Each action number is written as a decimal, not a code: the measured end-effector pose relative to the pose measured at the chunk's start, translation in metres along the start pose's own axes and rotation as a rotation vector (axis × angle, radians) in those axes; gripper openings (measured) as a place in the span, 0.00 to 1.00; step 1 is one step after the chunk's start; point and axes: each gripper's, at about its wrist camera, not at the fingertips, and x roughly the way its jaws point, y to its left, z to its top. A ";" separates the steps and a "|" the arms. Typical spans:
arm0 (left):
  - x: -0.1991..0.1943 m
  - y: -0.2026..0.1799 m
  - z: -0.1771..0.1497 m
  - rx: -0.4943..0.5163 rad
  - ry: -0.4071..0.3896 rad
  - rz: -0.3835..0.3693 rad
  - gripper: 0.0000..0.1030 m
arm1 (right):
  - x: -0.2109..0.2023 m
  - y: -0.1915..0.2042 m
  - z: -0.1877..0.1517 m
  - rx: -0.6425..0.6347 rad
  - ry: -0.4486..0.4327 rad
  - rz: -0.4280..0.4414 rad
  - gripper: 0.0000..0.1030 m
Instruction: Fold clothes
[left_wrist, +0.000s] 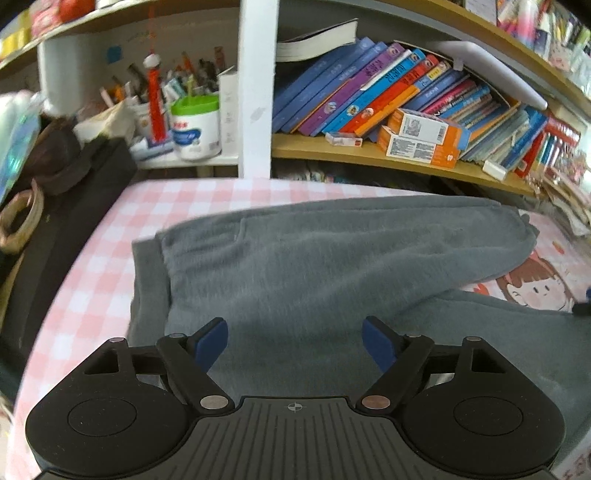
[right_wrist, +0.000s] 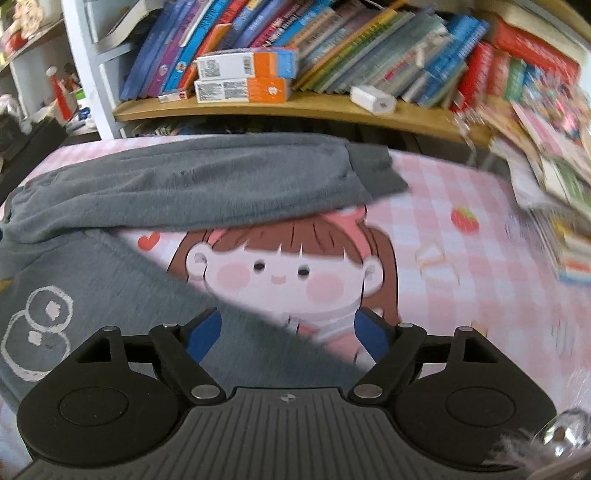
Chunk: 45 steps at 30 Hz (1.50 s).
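Grey sweatpants (left_wrist: 303, 266) lie spread on a pink checked table cover (left_wrist: 92, 266), waistband to the left, one leg running along the back. My left gripper (left_wrist: 294, 341) is open and empty, just above the pants' seat area. In the right wrist view the pants (right_wrist: 192, 184) show the far leg with its cuff (right_wrist: 376, 170) and the near leg with a white printed figure (right_wrist: 40, 332). My right gripper (right_wrist: 288, 334) is open and empty over the near leg's edge, above the cartoon girl print (right_wrist: 280, 269).
A wooden shelf (left_wrist: 369, 155) of leaning books and orange boxes (left_wrist: 421, 140) runs behind the table. A white post (left_wrist: 256, 88), a green-lidded tub (left_wrist: 195, 129) and a black object (left_wrist: 74, 206) stand at the left. Stacked books (right_wrist: 554, 184) crowd the right side.
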 end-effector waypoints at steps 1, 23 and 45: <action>0.003 0.001 0.005 0.013 0.000 -0.002 0.79 | 0.003 -0.002 0.006 -0.018 -0.003 0.004 0.77; 0.089 0.018 0.083 0.254 -0.029 -0.056 0.88 | 0.113 -0.016 0.138 -0.305 -0.022 0.133 0.81; 0.158 0.053 0.087 0.137 0.077 -0.119 0.89 | 0.171 -0.049 0.161 -0.265 0.012 0.182 0.79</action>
